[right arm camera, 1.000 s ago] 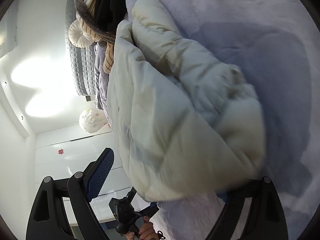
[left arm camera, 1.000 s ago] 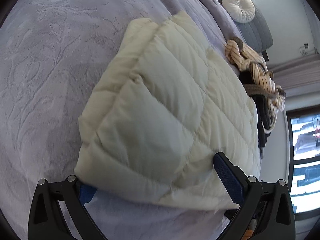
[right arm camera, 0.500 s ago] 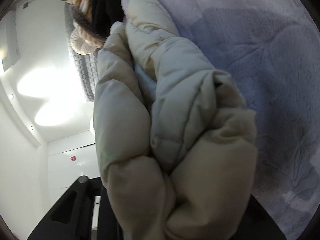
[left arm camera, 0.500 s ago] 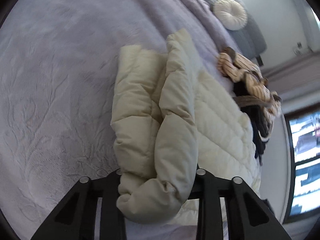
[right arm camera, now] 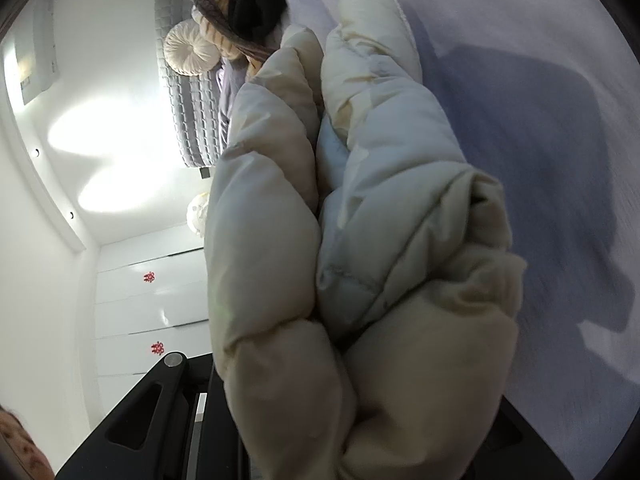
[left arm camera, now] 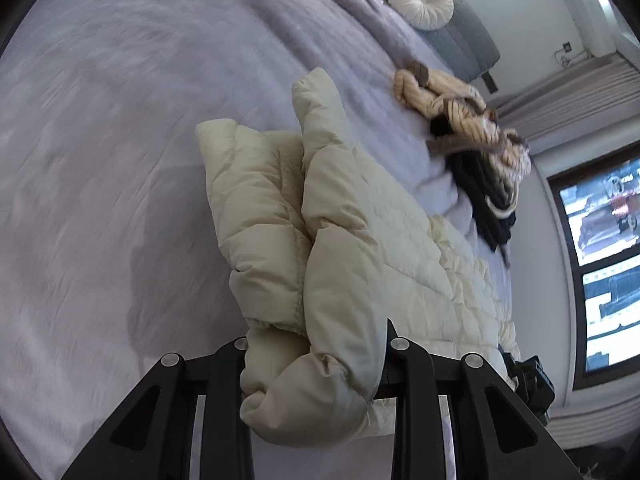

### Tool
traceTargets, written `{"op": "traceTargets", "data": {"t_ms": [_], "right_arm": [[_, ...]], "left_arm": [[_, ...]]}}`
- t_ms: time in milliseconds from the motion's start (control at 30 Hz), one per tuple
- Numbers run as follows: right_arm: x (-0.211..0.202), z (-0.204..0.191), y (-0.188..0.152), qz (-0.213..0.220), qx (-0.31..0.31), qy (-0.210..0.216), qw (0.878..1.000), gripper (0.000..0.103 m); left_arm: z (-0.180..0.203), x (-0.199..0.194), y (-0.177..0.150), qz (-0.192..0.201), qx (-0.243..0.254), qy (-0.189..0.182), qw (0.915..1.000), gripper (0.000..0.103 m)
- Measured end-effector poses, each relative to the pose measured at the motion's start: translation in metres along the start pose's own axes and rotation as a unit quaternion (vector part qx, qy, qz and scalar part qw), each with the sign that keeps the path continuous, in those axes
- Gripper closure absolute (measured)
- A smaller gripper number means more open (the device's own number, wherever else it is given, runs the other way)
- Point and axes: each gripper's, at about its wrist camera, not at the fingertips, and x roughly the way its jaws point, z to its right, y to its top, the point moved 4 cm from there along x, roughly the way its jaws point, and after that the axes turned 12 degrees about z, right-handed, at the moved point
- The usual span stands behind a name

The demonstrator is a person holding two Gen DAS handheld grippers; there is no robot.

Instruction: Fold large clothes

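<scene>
1. No box, basket or other container shows in either view; everything lies on a bed [left arm camera: 120,160] covered by a lilac blanket with a soft, faintly patterned nap.
2. The cream jacket [left arm camera: 360,240] is puffy and quilted in stitched panels. Its far part lies on the blanket, while its near edge is bunched into thick rolls and raised off it.
3. The left gripper [left arm camera: 316,364] has just been closing, and its black fingers now pinch a fat fold of the jacket's near edge between them.
4. The right gripper [right arm camera: 360,412] has also just been closing; a thick wad of the same jacket fills the space between its fingers, held fast, and hides most of them.
5. Far right on the bed lies a heap of clothes [left arm camera: 460,112]: a tan striped knit twisted with something black.
6. A round, pleated cream cushion [left arm camera: 420,0] rests against a grey quilted headboard [left arm camera: 468,44] at the far end.
</scene>
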Motion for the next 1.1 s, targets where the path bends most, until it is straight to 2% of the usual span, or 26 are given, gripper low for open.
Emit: {"op": "traceTargets", "data": {"t_ms": [233,367,467,533,567,600,667,700,767,833,900,1000,1100], "right_arm": [[-0.043,0.032,-0.039,-0.007,0.036,-0.008,0.999,0.078],[-0.041,0.045,-0.04,-0.006,0.034,-0.039,0.999,0.078],[-0.039,0.05,-0.036,-0.007,0.037,-0.061,0.997,0.075],[-0.039,0.048,-0.034,-0.007,0.038,-0.07,0.997,0.073],[-0.036,0.044,-0.037,-0.007,0.036,-0.076,0.996,0.073],[-0.034,0.04,-0.042,-0.008,0.031,-0.083,0.996,0.072],[-0.027,0.031,-0.038,-0.009,0.028,-0.098,0.995,0.067],[-0.027,0.028,-0.038,-0.01,0.026,-0.105,0.994,0.064],[-0.025,0.019,-0.037,-0.01,0.024,-0.119,0.993,0.058],[-0.027,0.012,-0.036,-0.011,0.026,-0.128,0.991,0.046],[-0.04,0.009,-0.04,-0.01,0.026,-0.136,0.99,0.045],[-0.056,0.0,-0.041,-0.003,0.017,-0.157,0.987,0.038],[-0.065,-0.008,-0.038,0.006,-0.007,-0.182,0.983,0.037]], "left_arm": [[-0.024,-0.026,-0.055,-0.052,0.025,0.032,0.9978,0.071],[-0.041,-0.021,-0.073,-0.08,-0.001,0.05,0.9955,0.071],[-0.038,-0.02,-0.078,-0.089,0.013,0.064,0.9939,0.07],[-0.036,-0.02,-0.079,-0.092,0.028,0.081,0.992,0.061],[-0.038,-0.021,-0.08,-0.094,0.03,0.094,0.9907,0.051],[-0.039,-0.022,-0.081,-0.096,0.029,0.103,0.9895,0.047],[-0.044,-0.026,-0.082,-0.102,0.025,0.11,0.9883,0.045],[-0.045,-0.025,-0.081,-0.105,0.022,0.116,0.9875,0.036],[-0.048,-0.032,-0.08,-0.106,0.03,0.143,0.9836,0.026],[-0.049,-0.035,-0.08,-0.112,0.044,0.151,0.9811,0.026],[-0.046,-0.04,-0.079,-0.116,0.067,0.168,0.9767,0.026],[-0.042,-0.046,-0.076,-0.112,0.087,0.176,0.9742,0.026],[-0.039,-0.053,-0.072,-0.106,0.103,0.178,0.973,0.025]]}}
